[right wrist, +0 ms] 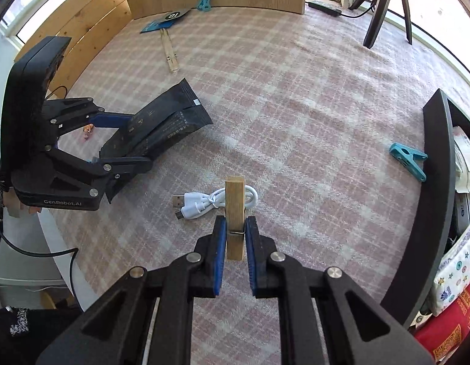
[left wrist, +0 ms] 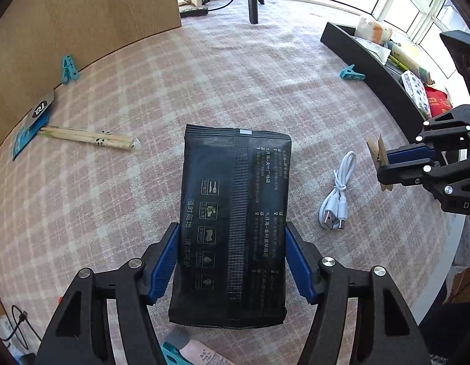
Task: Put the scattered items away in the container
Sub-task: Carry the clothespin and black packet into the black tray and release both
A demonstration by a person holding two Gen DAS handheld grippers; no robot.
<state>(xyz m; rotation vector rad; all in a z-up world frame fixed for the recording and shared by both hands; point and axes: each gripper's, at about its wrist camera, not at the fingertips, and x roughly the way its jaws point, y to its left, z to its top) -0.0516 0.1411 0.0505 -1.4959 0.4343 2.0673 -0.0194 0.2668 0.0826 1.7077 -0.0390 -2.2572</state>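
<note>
My left gripper (left wrist: 232, 237) is shut on a black wet-wipe pack (left wrist: 235, 213), held above the pink checked cloth; it also shows in the right wrist view (right wrist: 157, 127). My right gripper (right wrist: 235, 228) is shut on a wooden clothespin (right wrist: 234, 213), held upright above a coiled white USB cable (right wrist: 204, 202). The clothespin (left wrist: 378, 161) and cable (left wrist: 338, 194) also show in the left wrist view. The black container (right wrist: 429, 188) stands at the right with several packets inside; it also shows in the left wrist view (left wrist: 372, 57).
A teal clip (right wrist: 408, 159) lies beside the container. Chopsticks (left wrist: 89, 138), a blue card (left wrist: 28, 130) and another teal clip (left wrist: 69, 68) lie near the wooden board (left wrist: 82, 15) at the left. A tripod (right wrist: 384, 6) stands at the back.
</note>
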